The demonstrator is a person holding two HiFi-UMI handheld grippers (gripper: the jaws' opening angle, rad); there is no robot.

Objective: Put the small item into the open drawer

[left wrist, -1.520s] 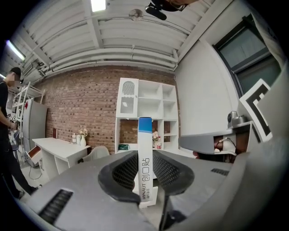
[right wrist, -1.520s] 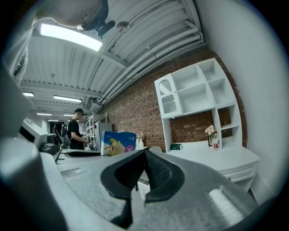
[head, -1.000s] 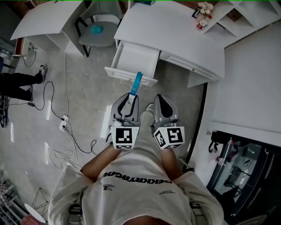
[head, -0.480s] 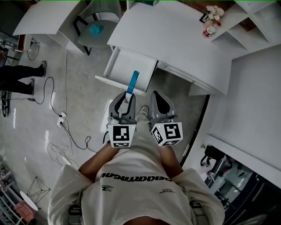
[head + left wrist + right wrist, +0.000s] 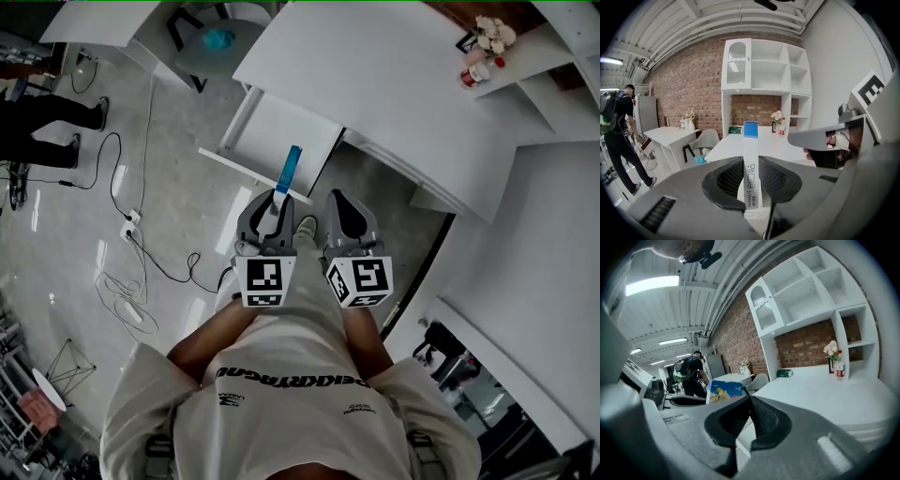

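Observation:
The small item is a narrow white box with a blue end [image 5: 289,174]. My left gripper [image 5: 277,201] is shut on it, and it sticks forward over the front edge of the open white drawer [image 5: 279,137] under the white desk [image 5: 394,75]. In the left gripper view the box [image 5: 751,159] stands upright between the pads of the left gripper [image 5: 751,177]. My right gripper [image 5: 339,201] hangs beside it, jaws shut with nothing between them. The right gripper view shows its closed jaws [image 5: 749,420] and the box's side [image 5: 724,392] at the left.
A grey chair with a teal cushion [image 5: 217,41] stands left of the desk. Cables and a power strip [image 5: 128,228] lie on the floor at the left. A bystander's legs [image 5: 52,117] are at the far left. Flowers and a bottle [image 5: 482,45] sit on the shelf unit.
The desk and drawer have shifted and turned in the head view as the person moved. Both grippers keep their pose, the left still gripping the box.

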